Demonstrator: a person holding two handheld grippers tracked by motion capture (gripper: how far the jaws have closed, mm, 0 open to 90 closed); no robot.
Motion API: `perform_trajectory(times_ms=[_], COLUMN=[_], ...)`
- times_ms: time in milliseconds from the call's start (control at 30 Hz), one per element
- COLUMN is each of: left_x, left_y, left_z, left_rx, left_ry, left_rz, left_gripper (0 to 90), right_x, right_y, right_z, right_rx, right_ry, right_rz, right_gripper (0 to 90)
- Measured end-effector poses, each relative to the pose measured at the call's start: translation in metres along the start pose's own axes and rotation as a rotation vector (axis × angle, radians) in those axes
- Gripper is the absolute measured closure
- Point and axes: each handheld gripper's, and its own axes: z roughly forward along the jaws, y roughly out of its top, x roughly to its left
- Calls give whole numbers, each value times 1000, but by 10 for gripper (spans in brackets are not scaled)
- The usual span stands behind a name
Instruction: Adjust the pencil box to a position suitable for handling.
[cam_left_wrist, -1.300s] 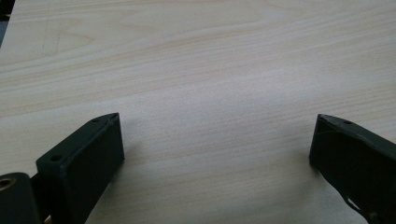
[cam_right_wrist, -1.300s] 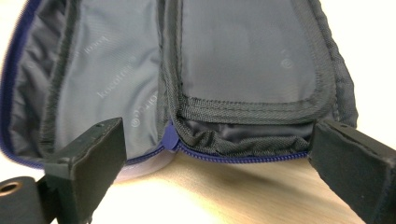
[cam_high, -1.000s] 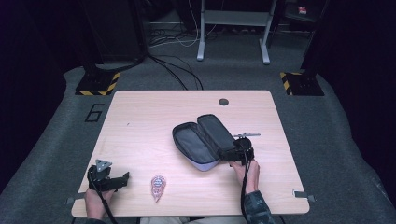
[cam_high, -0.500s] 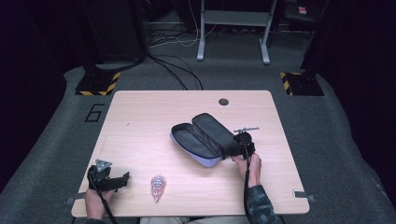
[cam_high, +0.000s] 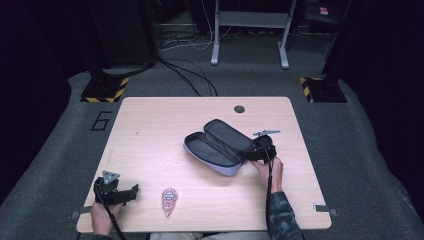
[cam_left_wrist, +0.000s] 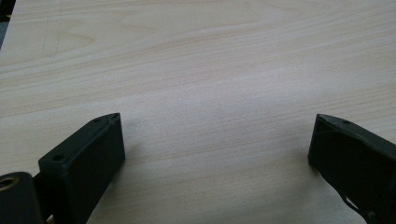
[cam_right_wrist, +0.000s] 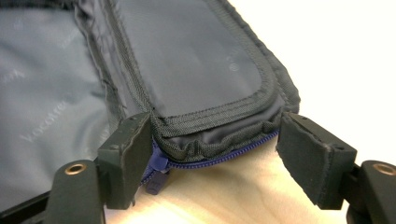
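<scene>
Right gripper (cam_right_wrist: 212, 156) at pouch (cam_right_wrist: 187, 70) flap end
Jaws spread, flap corner between them, not pinched — close squarely on the seam, clear of the zipper pull (cam_right_wrist: 156, 175) beside one jaw. Left gripper (cam_left_wrist: 215, 154) spread over bare table (cam_left_wrist: 210, 56).

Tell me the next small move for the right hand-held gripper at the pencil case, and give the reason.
Probably close the jaws. The right hand-held gripper has its open jaws on either side of the end of the pencil case, where the lid's edge and purple zipper sit between them; the left jaw touches the fabric, the right stands just off it. The case lies unzipped, lid open.
</scene>
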Motion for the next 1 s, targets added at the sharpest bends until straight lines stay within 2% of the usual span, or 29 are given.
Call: perform_trajectory(times_ms=[100, 267, 300, 433, 667, 700, 767, 867, 900, 1000], left_x=[0, 0, 0, 0, 0, 0, 0, 0, 0, 0], left_y=[0, 0, 0, 0, 0, 0, 0, 0, 0, 0], left_z=[0, 0, 0, 0, 0, 0, -1, 0, 0, 0], left_rx=[0, -2, 1, 5, 4, 5, 6, 5, 5, 4], left_ry=[-2, -1, -4, -2, -3, -3, -3, -3, -3, -4], left_rz=[0, 0, -2, 0, 0, 0, 1, 1, 0, -1], left_gripper=[35, 35, 35, 35, 36, 36, 36, 36, 36, 36], right_x=[7, 23, 24, 30, 30, 27, 26, 24, 22, 17], right_y=[-9, -19, -19, -20, -22, -21, -21, -19, -17, -17], right_z=[-7, -3, -1, 3, 3, 5, 6, 9, 9, 10], right_rx=[-33, -8, -4, 8, 20, 29, 28, 20, 10, 3], right_ry=[11, 12, 7, -34, -75, -64, -60, -53, -41, -18], right_rz=[76, 92, 77, 84, 76, 73, 64, 11, -13, -27], right_gripper=[265, 267, 267, 354, 387, 438, 461, 518, 569, 606])
